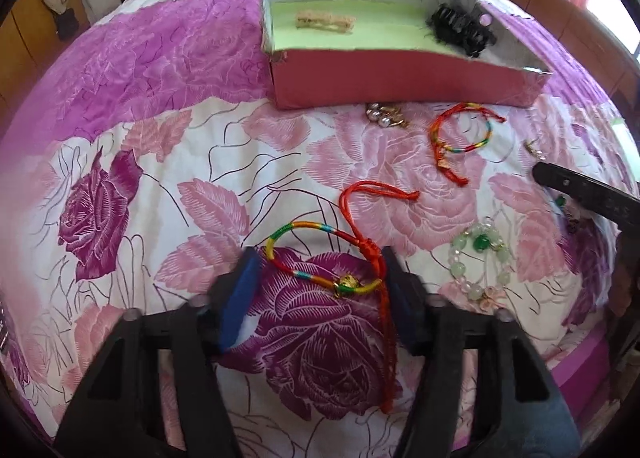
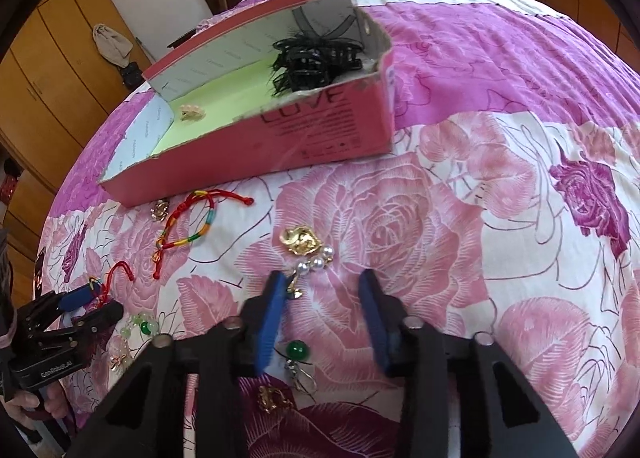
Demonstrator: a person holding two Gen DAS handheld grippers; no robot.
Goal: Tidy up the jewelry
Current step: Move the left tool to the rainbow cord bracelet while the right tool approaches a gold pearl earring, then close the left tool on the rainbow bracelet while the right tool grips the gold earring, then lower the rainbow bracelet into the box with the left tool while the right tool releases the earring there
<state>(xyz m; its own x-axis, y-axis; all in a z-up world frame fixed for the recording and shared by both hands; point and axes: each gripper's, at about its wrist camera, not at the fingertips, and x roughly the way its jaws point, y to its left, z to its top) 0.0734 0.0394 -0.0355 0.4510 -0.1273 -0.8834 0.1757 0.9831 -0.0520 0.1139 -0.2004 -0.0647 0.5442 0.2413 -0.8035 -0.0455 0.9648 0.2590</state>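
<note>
A multicolour cord bracelet with a gold bead and red tails lies on the bedspread between the blue pads of my left gripper. The pads stand at its two sides and the loop keeps its oval shape. The right wrist view shows that gripper low at the left. My right gripper stands open over small pieces. A gold-and-pearl earring lies just ahead of its tips. A green-bead earring lies between its fingers, near the left pad.
A red box with a green floor holds a black hair clip and a beige clip. On the flowered bedspread lie a second cord bracelet, pearl earrings and a green bead bracelet. Wooden wardrobes stand to the left.
</note>
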